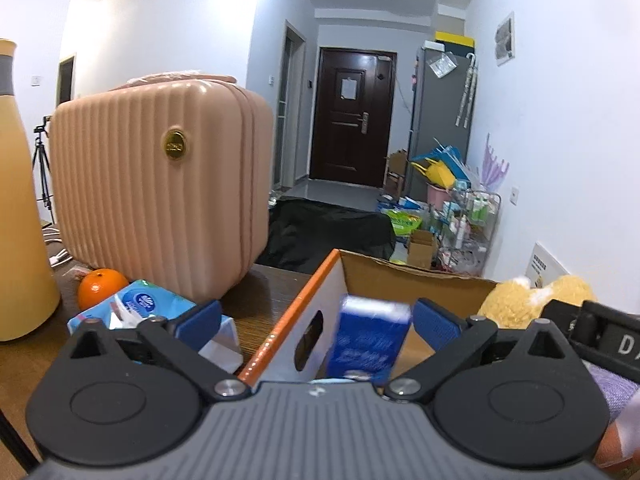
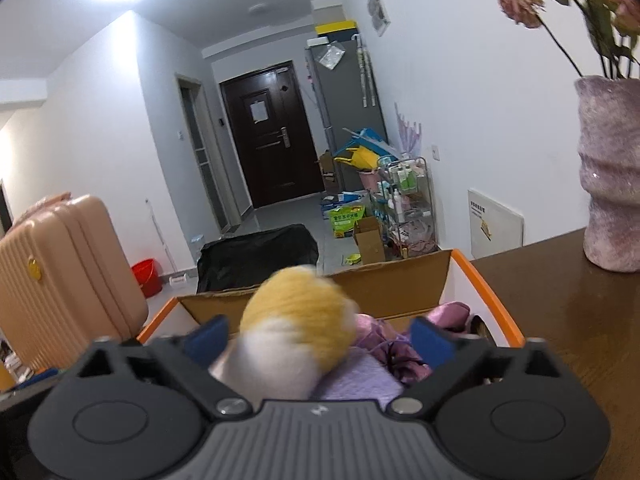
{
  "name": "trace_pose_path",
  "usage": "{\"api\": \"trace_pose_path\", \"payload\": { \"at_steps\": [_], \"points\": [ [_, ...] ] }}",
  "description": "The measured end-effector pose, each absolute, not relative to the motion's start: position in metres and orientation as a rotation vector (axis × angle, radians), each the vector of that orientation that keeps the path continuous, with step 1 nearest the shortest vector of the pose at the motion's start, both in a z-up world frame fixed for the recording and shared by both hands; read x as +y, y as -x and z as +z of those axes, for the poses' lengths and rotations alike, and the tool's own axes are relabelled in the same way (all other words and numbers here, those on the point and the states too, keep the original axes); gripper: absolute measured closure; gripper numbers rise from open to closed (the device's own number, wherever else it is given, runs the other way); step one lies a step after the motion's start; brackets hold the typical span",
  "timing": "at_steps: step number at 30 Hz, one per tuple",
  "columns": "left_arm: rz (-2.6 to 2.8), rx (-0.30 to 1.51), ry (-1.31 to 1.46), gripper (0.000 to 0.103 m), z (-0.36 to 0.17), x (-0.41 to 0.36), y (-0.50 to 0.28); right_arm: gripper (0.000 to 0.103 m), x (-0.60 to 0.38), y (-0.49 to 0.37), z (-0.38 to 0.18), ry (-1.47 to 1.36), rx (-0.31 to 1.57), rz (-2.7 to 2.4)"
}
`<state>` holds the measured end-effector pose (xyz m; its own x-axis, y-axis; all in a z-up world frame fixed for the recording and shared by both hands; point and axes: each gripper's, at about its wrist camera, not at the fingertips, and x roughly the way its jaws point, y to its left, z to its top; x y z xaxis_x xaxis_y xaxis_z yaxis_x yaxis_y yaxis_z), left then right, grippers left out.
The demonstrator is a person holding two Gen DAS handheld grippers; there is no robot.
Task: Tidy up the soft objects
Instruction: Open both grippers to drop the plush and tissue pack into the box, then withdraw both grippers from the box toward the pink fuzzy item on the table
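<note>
An orange-rimmed cardboard box [image 1: 304, 300] stands on the wooden table. My left gripper [image 1: 316, 322] is open over its left part, and a blue tissue pack [image 1: 366, 340], blurred, is loose between the fingers inside the box. My right gripper [image 2: 320, 338] is open over the same box [image 2: 492, 292]. A yellow and white plush toy [image 2: 296, 328], blurred, sits between its fingers without touching them, above purple cloth [image 2: 384, 356] in the box. The plush also shows in the left wrist view [image 1: 516, 304], beside the right gripper's body.
A pink ribbed suitcase [image 1: 160, 184] stands left of the box, with an orange [image 1: 100, 284] and a light blue tissue pack [image 1: 148, 312] in front of it. A yellow bottle [image 1: 20, 220] is far left. A purple vase [image 2: 612, 176] with dried roses stands at right.
</note>
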<state>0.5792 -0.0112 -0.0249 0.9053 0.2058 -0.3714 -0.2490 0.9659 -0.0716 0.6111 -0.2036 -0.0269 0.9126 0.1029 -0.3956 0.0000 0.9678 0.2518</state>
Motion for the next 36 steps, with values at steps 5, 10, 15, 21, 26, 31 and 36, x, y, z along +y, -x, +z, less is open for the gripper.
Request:
{"api": "trace_pose_path", "payload": {
  "at_steps": [5,10,15,21,26,31,36],
  "points": [
    [0.231,0.358,0.125,0.000,-0.023,-0.010,-0.576,0.000,-0.203,-0.610,-0.028,-0.251,0.414,0.060],
    [0.231,0.363,0.138,0.000,-0.023,-0.008,-0.575,0.000,-0.199,-0.605,-0.026,-0.230,0.401,0.060],
    [0.233,0.362,0.152,0.000,-0.023,-0.004,-0.570,0.000,-0.198,-0.599,-0.026,-0.215,0.391,0.057],
    [0.236,0.357,0.154,0.000,-0.022,0.002,-0.559,0.000,-0.196,-0.586,-0.022,-0.186,0.376,0.054],
    [0.235,0.352,0.152,0.000,-0.021,0.005,-0.547,0.000,-0.195,-0.573,-0.020,-0.157,0.370,0.057],
    [0.232,0.354,0.153,0.000,-0.022,0.008,-0.540,0.000,-0.192,-0.558,-0.018,-0.118,0.371,0.055],
    [0.232,0.355,0.143,0.000,-0.025,0.011,-0.521,0.000,-0.192,-0.540,-0.018,-0.086,0.369,0.054]
  ]
}}
